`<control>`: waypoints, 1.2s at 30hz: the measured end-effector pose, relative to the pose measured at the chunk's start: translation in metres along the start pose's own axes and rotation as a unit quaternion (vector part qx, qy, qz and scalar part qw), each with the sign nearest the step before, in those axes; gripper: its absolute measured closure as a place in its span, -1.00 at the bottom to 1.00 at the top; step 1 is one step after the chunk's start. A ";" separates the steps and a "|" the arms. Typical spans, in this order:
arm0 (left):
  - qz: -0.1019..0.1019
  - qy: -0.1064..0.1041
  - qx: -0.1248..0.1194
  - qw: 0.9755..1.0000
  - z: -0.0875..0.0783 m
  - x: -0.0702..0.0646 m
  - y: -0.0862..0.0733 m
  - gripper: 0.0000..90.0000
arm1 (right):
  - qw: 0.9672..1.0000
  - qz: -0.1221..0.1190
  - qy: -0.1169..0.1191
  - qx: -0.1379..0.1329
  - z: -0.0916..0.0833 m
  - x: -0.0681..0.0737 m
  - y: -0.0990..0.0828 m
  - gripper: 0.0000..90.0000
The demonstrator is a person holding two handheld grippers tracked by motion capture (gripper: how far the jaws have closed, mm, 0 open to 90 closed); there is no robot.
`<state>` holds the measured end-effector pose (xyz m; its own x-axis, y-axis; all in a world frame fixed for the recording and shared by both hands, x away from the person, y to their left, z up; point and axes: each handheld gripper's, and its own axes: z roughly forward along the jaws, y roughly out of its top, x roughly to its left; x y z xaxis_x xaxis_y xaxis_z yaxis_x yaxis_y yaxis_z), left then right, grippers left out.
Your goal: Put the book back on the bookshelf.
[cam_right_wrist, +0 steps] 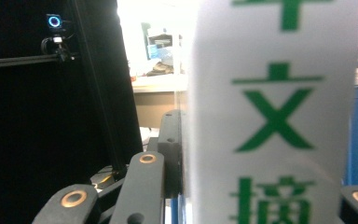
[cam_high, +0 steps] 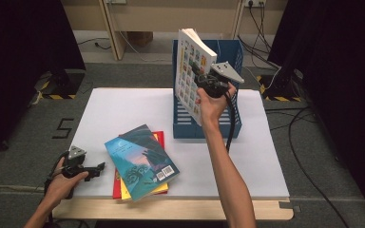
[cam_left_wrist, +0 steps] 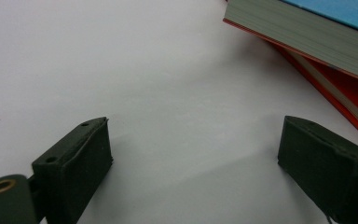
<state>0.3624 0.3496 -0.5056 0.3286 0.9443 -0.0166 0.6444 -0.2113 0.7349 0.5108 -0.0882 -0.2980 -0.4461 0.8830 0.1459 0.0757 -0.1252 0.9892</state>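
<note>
From the high view, I am holding my right arm stretched forward, forearm running up from the near edge of the table (cam_high: 123, 107), wrist bent back a little, hand wrapped around the right tongs (cam_high: 200, 77). Those tongs are gripping the white book (cam_high: 190, 71) by its near edge, and the book is standing tilted, its upper half leaning away to the left of the tongs, its lower corner dipping into the blue file box (cam_high: 233, 121) that is sitting just behind and below them. My left hand (cam_high: 65, 180) is resting low at the near left corner, holding the left tongs (cam_high: 100, 167) level and pointing sideways toward the stack of books (cam_high: 142, 161), which is lying flat just beyond their tips.

In the left gripper view, I am seeing the left tongs standing wide open over bare white table, nothing between the jaws. The stack is sitting ahead and to the right, apart from the right jaw, a blue cover on top and a red one underneath.

In the right gripper view, the right tongs are clamping the white book: its spine, printed with green characters, is rising straight out from between the jaws, the left jaw pressing flat against it.
</note>
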 end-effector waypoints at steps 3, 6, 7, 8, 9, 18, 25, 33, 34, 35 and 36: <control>0.000 0.000 0.000 1.000 0.000 0.000 0.000 -0.81 | 1.000 0.000 -0.007 0.005 0.009 0.001 -0.002 0.64; 0.000 0.000 0.000 1.000 0.000 0.000 0.000 -0.81 | 1.000 0.005 -0.016 0.008 0.020 0.003 -0.007 0.64; 0.000 0.000 0.000 1.000 0.000 0.000 0.000 -0.81 | 1.000 0.002 -0.018 0.009 0.023 0.005 -0.009 0.64; 0.000 0.000 0.000 1.000 0.000 0.000 0.000 -0.81 | 1.000 0.002 -0.018 0.009 0.023 0.005 -0.009 0.64; 0.000 0.000 0.000 1.000 0.000 0.000 0.000 -0.81 | 1.000 0.000 -0.020 0.009 0.027 0.006 -0.010 0.64; 0.000 0.000 0.000 1.000 0.000 0.000 0.000 -0.81 | 0.999 0.001 -0.042 0.014 0.048 0.012 -0.020 0.63; 0.000 0.000 0.000 1.000 0.000 0.000 0.000 -0.81 | 0.998 0.009 -0.055 0.013 0.058 0.008 -0.037 0.63; 0.000 0.000 -0.001 1.000 0.000 0.000 0.000 -0.81 | 0.998 0.013 -0.060 0.018 0.069 0.005 -0.058 0.63; -0.001 0.000 -0.001 1.000 0.000 0.000 0.000 -0.81 | 0.998 0.014 -0.060 0.019 0.071 0.005 -0.061 0.63; -0.001 0.000 -0.001 1.000 0.000 0.000 0.000 -0.81 | 0.998 0.016 -0.061 0.018 0.072 0.005 -0.064 0.63; -0.001 0.000 -0.001 1.000 0.000 0.000 0.000 -0.81 | 0.998 0.016 -0.061 0.017 0.073 0.005 -0.066 0.63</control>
<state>0.3620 0.3495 -0.5058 0.3273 0.9448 -0.0170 0.6429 -0.2094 0.7367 0.5687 -0.0422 -0.3631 -0.3321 0.9271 0.1737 0.1205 -0.1409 0.9827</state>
